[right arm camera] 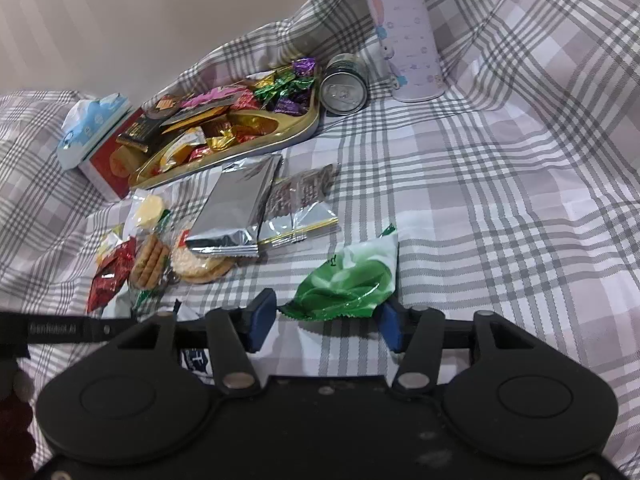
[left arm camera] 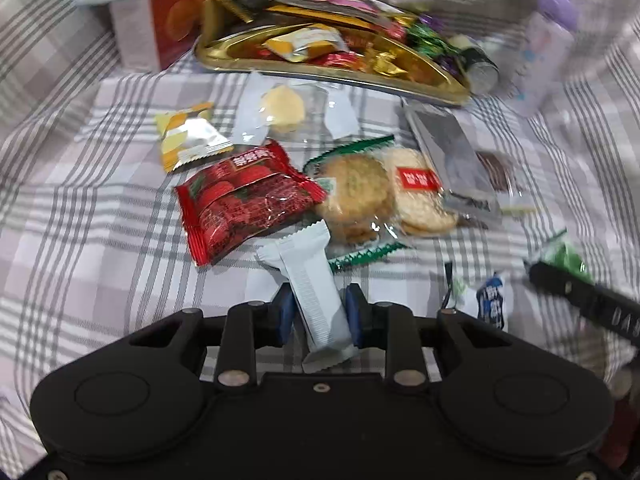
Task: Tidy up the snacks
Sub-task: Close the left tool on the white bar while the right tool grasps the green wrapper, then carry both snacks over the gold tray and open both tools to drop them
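Gripping a white wafer packet (left arm camera: 314, 300) between its blue pads, the left gripper (left arm camera: 320, 312) is hovering low over plaid cloth (left arm camera: 80, 220); a red strawberry-print packet (left arm camera: 244, 196) is lying just ahead-left, its writing unreadable. Spreading wide, the right gripper (right arm camera: 326, 322) is straddling a green snack packet (right arm camera: 352, 280) without pinching; open cloth is stretching ahead-right.

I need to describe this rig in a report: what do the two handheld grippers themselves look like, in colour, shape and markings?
Both match: the left gripper and right gripper have matte black bodies with two rounded lobes, each bearing a raised disc, black linkage arms with silver pivot pins, and blue fingertip pads. White lettering runs along the right gripper's black finger as seen from the left wrist view. No cables or sleeves are visible.
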A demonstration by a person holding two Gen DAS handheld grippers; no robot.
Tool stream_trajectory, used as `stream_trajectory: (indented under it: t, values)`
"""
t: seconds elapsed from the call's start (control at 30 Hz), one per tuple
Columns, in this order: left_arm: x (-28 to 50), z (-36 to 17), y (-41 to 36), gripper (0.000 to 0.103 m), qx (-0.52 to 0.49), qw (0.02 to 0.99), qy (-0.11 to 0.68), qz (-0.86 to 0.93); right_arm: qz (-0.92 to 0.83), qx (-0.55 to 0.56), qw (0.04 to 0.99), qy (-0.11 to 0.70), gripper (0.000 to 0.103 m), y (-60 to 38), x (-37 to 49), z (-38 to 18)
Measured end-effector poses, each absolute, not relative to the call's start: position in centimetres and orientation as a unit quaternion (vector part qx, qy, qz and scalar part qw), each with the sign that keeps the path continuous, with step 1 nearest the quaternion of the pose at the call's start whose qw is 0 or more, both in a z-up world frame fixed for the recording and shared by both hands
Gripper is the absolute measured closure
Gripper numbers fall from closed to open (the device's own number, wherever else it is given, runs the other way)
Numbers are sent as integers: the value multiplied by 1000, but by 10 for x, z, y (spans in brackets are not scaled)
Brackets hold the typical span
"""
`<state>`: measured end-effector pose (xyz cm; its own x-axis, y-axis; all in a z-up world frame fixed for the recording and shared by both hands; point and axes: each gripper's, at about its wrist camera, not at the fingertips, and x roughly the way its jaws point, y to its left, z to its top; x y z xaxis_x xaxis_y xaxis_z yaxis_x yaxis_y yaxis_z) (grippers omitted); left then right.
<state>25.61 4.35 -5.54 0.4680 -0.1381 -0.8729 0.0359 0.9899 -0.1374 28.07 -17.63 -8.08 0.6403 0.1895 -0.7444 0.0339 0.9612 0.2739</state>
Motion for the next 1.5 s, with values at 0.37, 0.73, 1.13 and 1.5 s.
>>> stream_trajectory:
  t: [0.37, 0.73, 1.13, 1.5]
  values:
    - [256, -58, 41, 65, -48, 863, 501, -48, 17, 154, 894, 421, 34, -179, 294, -81]
    - [255, -58, 50, 71, -81, 859, 502, -60, 13, 99, 904, 417, 58, -171, 294, -83]
    - [238, -48, 46, 75, -79, 860, 499, -75, 26, 109, 905, 411, 72, -180, 274, -75]
    - [202, -28, 42, 75, -65, 864, 491, -90, 35, 106, 911, 397, 72, -182, 247, -55]
